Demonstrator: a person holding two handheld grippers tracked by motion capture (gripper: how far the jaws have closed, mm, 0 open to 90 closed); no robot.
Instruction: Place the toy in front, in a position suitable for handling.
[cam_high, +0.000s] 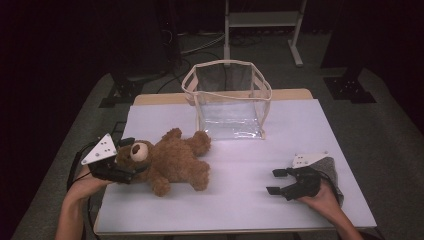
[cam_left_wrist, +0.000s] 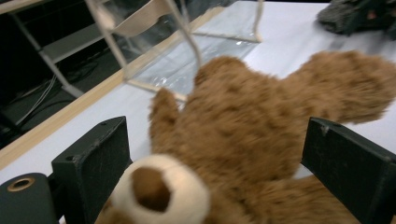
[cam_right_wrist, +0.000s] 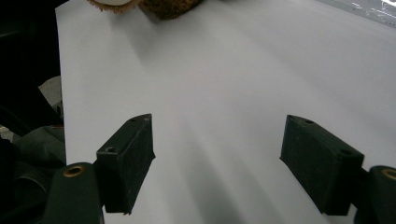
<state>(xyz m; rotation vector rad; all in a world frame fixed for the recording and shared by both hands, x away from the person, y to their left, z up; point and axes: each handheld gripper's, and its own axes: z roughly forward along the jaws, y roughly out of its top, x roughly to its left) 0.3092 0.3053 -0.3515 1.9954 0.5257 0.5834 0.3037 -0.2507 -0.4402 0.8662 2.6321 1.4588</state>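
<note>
Fluffy brown plush teddy bear (cam_high: 170, 162) lying on white table sheet (cam_high: 240, 200), in front of clear plastic bag (cam_high: 227, 100). Left gripper (cam_left_wrist: 219, 172) spread wide around head, not squeezing. Right gripper (cam_high: 280, 181) open, empty. Likely light, soft, compressible; best pinched deep across head or torso

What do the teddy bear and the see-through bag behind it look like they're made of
The teddy bear looks like soft brown plush: fuzzy, matte pile with a paler cream muzzle, probably synthetic fur over stuffing. The see-through bag looks like clear flexible plastic, likely vinyl: its panels are glossy, catch highlights and wrinkle near the bottom. Its beige edging and handles look like fabric tape, though that is hard to confirm.
</note>
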